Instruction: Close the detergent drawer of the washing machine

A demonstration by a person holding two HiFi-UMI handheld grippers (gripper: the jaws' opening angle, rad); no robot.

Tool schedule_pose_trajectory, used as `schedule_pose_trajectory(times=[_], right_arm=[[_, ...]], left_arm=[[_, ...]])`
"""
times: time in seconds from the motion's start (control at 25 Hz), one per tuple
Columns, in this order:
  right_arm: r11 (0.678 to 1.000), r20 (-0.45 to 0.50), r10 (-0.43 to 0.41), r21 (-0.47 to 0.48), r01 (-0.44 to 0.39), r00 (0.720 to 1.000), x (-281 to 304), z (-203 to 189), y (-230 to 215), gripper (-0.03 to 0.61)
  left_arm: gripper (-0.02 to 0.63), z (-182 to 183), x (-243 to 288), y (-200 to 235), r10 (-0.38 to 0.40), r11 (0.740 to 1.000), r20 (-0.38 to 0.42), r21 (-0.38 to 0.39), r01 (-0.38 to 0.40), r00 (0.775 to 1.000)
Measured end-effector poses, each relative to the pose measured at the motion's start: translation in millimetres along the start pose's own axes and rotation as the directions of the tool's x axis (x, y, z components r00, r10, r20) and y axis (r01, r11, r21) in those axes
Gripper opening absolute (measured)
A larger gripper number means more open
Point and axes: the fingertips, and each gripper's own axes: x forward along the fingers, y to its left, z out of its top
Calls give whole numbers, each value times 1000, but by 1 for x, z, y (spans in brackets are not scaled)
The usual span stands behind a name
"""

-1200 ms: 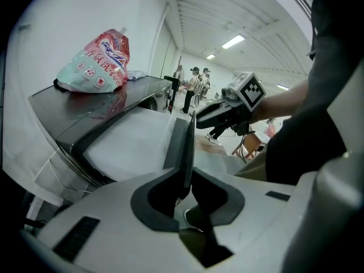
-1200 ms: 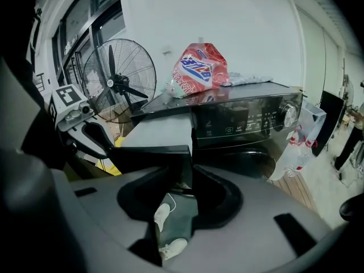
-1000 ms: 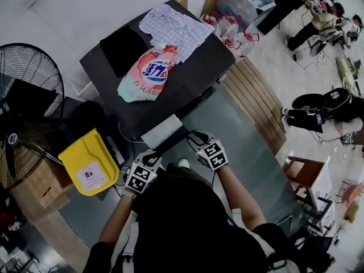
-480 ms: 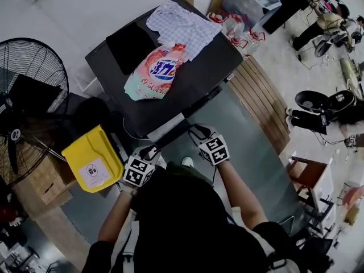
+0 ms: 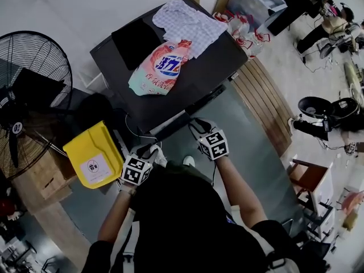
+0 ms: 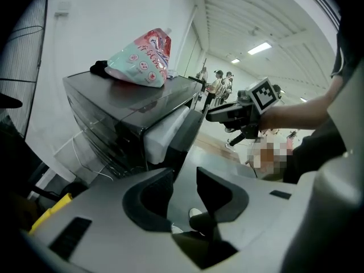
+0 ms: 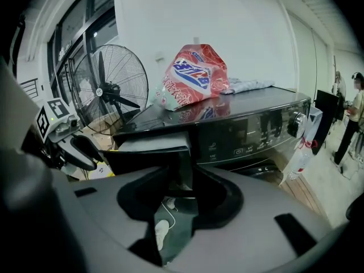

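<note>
Detergent drawer [image 7: 149, 152] sticks out of the washing machine [image 7: 239, 129] front, left of the control panel. Right gripper [image 7: 181, 172] has its jaws half apart, clamped on the drawer front's right end. Left gripper [image 6: 184, 170] sits just short of the drawer's other side. Its jaws have just been opening and are now half apart, with nothing between them.

Left gripper [image 6: 185, 178] has spread its fingers, nothing between them

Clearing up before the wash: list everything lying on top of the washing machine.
On the washing machine lie a pink detergent pouch, a checked cloth behind it and a black cloth beside that. Whatever lies under those three is covered and cannot be seen.
</note>
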Motion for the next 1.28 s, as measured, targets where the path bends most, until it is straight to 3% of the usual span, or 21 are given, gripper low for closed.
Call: schedule_pose_trajectory(times=[0.44,0.64,0.72,0.84,1.08,1.28], right_arm=[[998,21,-17,56,16,1000,4,2,1,140],[990,34,-28,136,23,999,2,0,0,140],[985,38,-50,164,43,998,1,-2,0,140],[975,36,-92,208,83,995,0,-4,0,143],[957,39,-153,256,138,988,-4,-8,9,148],[958,36,-146,256,132,989,1,-13,31,142]], left_arm=[[117,3,7,-6,-21,1000,10,8,21,1000],[71,4,7,-2,-25,998,10,-50,26,1000],[69,3,6,-2,-21,998,0,-60,21,1000],[69,-3,11,-6,-19,1000,-54,-16,18,998],[69,-4,21,-27,-125,992,-69,22,127,990],[43,2,27,-34,-183,980,-78,71,188,980]])
